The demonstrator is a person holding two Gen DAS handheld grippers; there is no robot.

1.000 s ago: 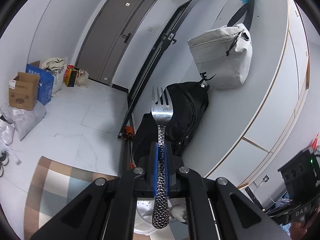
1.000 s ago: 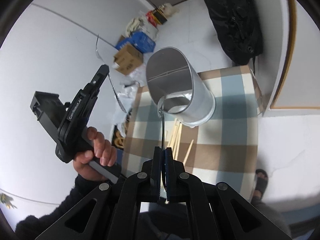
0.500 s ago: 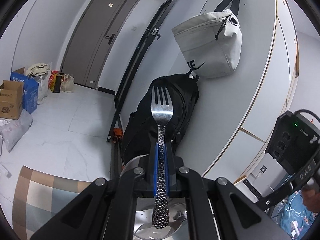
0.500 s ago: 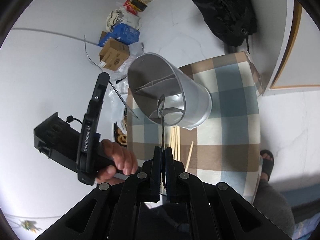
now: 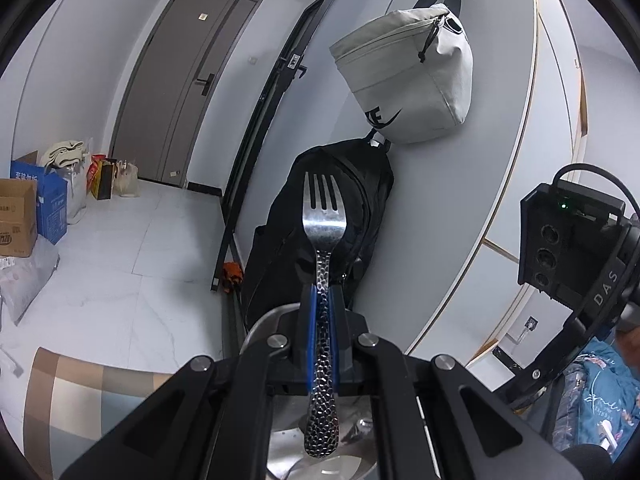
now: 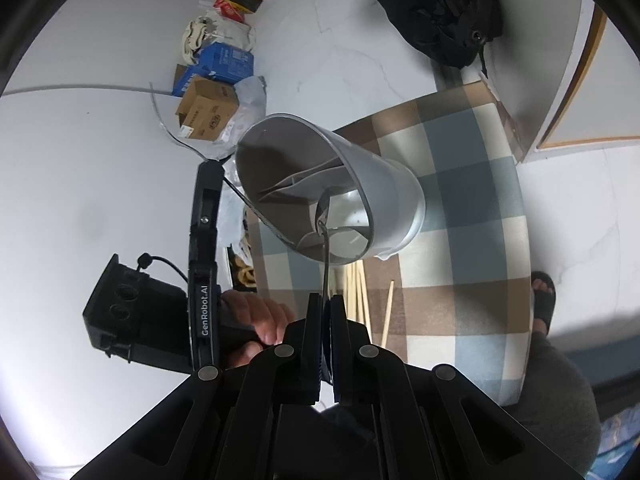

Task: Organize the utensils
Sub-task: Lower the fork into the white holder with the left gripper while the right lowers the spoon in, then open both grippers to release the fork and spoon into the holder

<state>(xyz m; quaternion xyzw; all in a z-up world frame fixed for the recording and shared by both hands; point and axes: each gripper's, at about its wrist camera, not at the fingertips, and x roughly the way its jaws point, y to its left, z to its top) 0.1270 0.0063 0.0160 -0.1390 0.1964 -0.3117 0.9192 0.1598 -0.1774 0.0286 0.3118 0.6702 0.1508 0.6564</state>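
Left wrist view: at far left, a brown cardboard box [image 5: 16,216] and a blue carton [image 5: 50,204] stand on the white tiled floor beside a grey door [image 5: 180,84]. At centre, the left gripper [image 5: 324,300] has its blue-padded jaws closed tight on the hammered handle of a steel fork [image 5: 322,216], tines upright and pointing away, handle end hanging over the rim of a grey cylindrical utensil holder [image 5: 260,324] directly below. Behind the tines a black backpack [image 5: 280,240] leans on the wall, with a pale grey sling bag [image 5: 408,80] hung above it. Right wrist view: at left, the person's hand [image 6: 260,320] grips the other black device. At centre, the right gripper [image 6: 326,312] has its jaws pressed nearly together on a thin metal utensil [image 6: 326,256] seen edge-on, its far end reaching inside the holder [image 6: 380,188]; what kind of utensil it is cannot be told. The holder, divided inside by partitions, stands on a brown, blue and cream checked cloth [image 6: 472,184]. Just near of it, pale wooden chopsticks [image 6: 360,288] lie loose on the cloth. At far right a sandalled foot [image 6: 544,300] rests on the floor.
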